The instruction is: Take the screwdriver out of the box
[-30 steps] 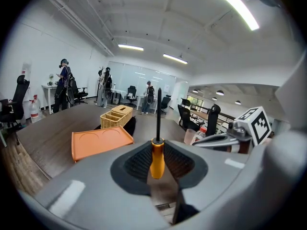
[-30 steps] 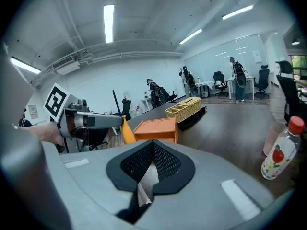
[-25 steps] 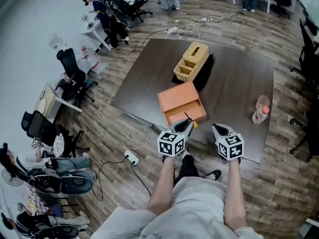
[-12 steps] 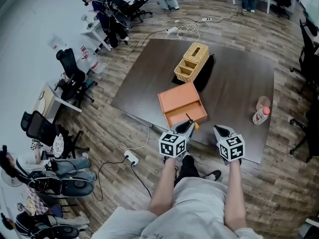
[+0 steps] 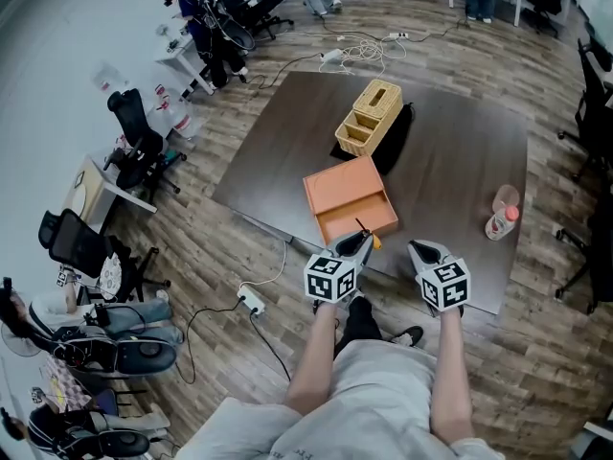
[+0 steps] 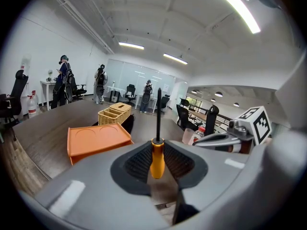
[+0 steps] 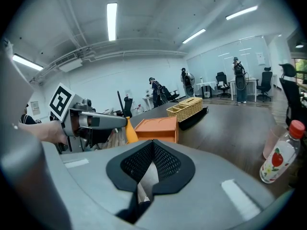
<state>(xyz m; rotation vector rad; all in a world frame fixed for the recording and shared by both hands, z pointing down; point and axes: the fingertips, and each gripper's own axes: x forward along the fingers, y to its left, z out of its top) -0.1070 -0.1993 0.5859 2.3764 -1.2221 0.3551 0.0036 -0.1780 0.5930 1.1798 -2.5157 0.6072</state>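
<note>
Screwdriver [image 6: 158,128] is clamped by its orange handle in the left tool [image 6: 157,152], shaft upright, apparently already clear of the orange box [image 6: 98,140] ahead and left of that tool. A firm grip is advised until it is set on the surface [image 6: 48,133]; the right tool [image 7: 152,150] is empty, its jaws together.

Wood-plank floor [image 5: 220,257], dark table [image 5: 450,151], black office chairs [image 5: 134,151], ceiling strip lights [image 7: 112,20].

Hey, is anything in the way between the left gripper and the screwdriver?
Nothing visible. The left gripper has its jaws closed on the orange handle of the screwdriver, by the near edge of the orange box.
</note>
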